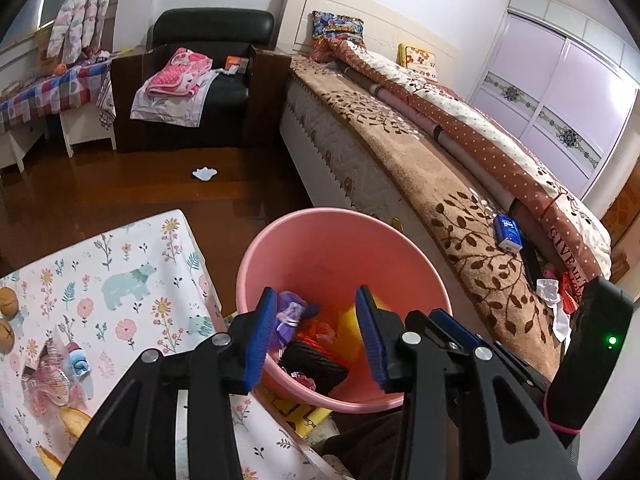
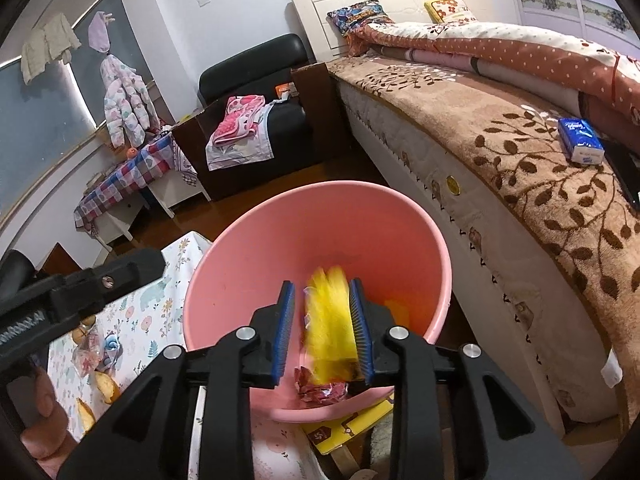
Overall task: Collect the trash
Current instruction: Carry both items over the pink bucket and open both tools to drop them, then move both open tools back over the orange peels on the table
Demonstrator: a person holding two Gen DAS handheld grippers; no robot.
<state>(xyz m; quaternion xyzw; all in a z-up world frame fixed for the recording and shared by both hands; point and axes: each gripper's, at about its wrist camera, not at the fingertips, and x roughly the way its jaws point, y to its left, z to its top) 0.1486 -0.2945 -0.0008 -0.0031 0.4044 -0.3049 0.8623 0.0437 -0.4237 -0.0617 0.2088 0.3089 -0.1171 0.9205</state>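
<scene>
Room evenly lit, indoor light, soft shadows only. Both my fisheye views bow straight lines hard toward the rims; corners go black. Glossy floor (image 1: 120, 196) shows dull reflections. Yellow wrapper (image 2: 330, 320) is motion-blurred in the right view. Everything else reasonably sharp, colours slightly washed.

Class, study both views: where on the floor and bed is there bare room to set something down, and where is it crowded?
Free: wooden floor between armchair and pink bin, apart from one white scrap; the leaf-patterned blanket before the blue tissue pack. Crowded: the floral table edge.
</scene>
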